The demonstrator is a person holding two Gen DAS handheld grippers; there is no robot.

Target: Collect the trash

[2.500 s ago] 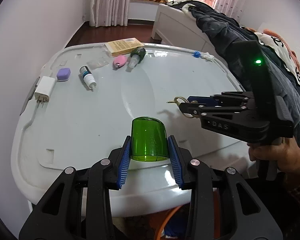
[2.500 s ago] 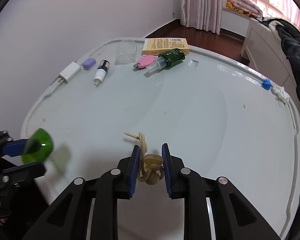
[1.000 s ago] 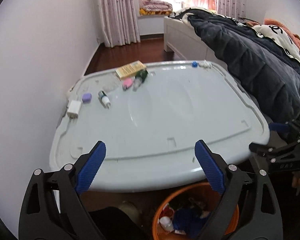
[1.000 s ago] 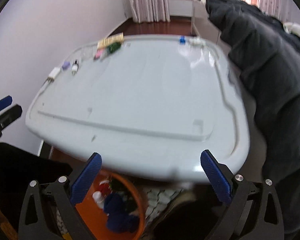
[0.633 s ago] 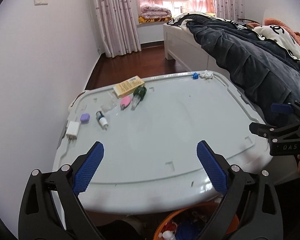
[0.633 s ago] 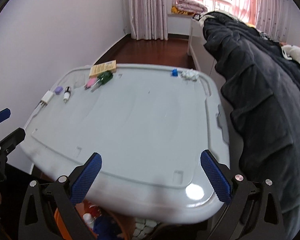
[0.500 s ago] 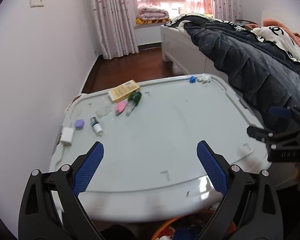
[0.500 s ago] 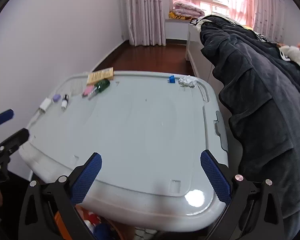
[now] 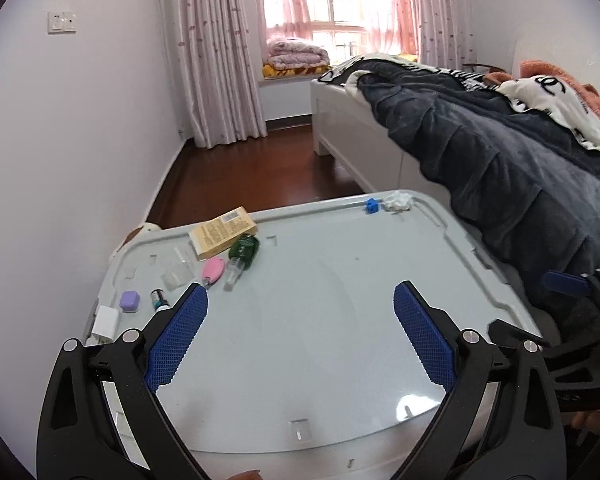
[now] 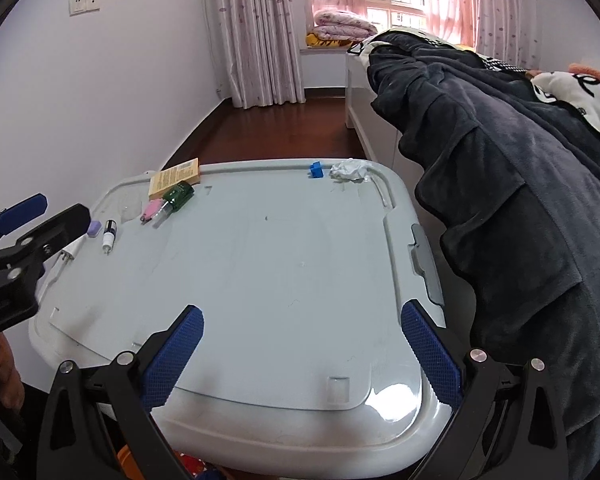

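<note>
With both our left hand-held gripper (image 9: 300, 332) and right hand-held gripper (image 10: 302, 354) spread wide and empty, we judge ourselves between pickups, next reaching toward the crumpled white tissue (image 10: 350, 170) at one o'clock on the pale grey plastic tabletop (image 10: 280, 272).

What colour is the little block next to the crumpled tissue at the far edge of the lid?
The little block is blue, beside the white crumpled tissue; the right wrist view shows it best.

A home bedroom: bed (image 9: 480, 152) with quilt, curtained window (image 9: 340, 8).
</note>
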